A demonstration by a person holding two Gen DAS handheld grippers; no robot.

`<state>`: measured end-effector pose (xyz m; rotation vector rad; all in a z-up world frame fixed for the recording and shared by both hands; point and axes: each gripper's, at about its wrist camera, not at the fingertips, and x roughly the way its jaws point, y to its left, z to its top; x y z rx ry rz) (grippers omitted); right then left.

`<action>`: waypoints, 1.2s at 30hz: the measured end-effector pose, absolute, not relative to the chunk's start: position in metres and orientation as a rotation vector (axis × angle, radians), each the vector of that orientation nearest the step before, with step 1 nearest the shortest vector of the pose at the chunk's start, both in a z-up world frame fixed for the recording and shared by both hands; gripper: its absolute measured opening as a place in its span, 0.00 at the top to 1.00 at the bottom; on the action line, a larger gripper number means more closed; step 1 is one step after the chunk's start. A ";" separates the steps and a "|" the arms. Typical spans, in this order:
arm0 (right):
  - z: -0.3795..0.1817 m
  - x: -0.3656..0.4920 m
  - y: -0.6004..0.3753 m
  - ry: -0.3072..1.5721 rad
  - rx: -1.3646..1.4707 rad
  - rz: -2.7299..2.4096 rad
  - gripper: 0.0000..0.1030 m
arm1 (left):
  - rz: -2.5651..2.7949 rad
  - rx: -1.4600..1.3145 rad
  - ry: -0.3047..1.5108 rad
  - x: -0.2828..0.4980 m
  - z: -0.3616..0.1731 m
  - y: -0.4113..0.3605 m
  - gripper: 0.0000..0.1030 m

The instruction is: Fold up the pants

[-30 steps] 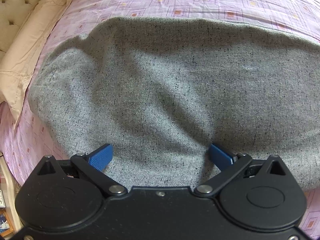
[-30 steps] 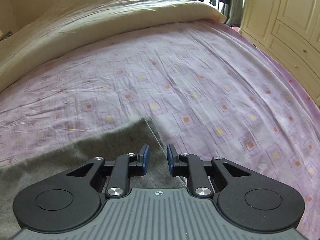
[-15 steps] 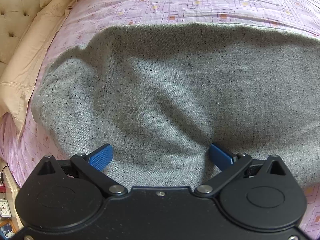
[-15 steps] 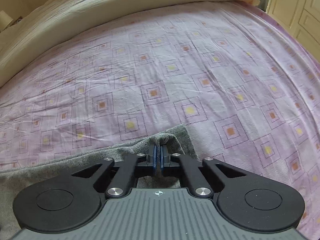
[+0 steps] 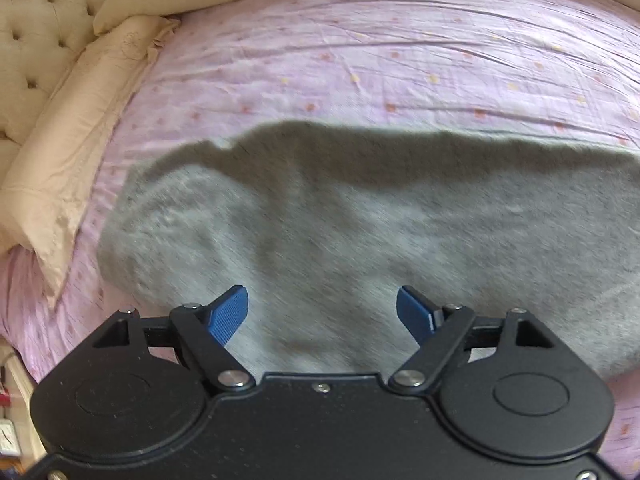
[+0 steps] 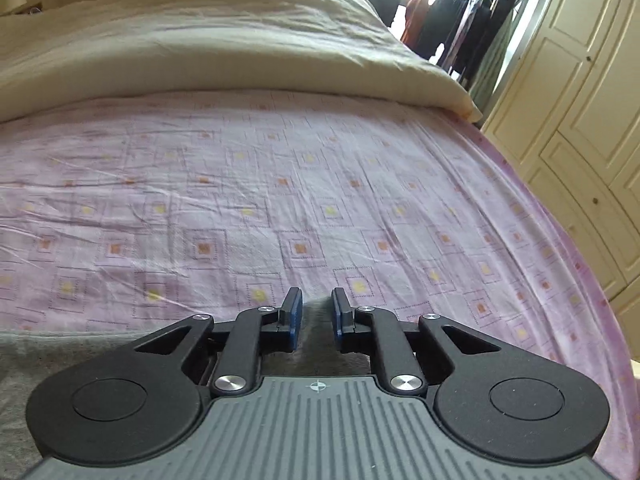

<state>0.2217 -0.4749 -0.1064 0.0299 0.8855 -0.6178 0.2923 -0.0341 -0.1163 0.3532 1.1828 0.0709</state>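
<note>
The grey speckled pants (image 5: 360, 224) lie folded flat on the pink patterned bedsheet (image 5: 380, 52). My left gripper (image 5: 322, 306) is wide open above the near part of the pants, with nothing between its blue pads. In the right wrist view, my right gripper (image 6: 316, 314) is open with a narrow gap between its jaws. A grey corner of the pants (image 6: 316, 344) lies under and between the jaws, and a strip of the pants (image 6: 60, 348) shows at the lower left.
A beige pillow (image 5: 80, 120) and a tufted headboard (image 5: 36, 28) sit at the left. A cream duvet (image 6: 200, 40) lies across the far side of the bed. Cream wardrobe doors (image 6: 580, 100) stand at the right, with hanging clothes (image 6: 452, 24) behind.
My right gripper shut on the pants' corner half a second ago and has now opened and let it go. My left gripper, still open, has pulled back from the pants.
</note>
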 end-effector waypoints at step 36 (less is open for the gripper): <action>-0.107 0.180 -0.019 1.157 0.146 0.274 0.73 | -0.242 0.553 1.340 0.334 -0.161 0.114 0.15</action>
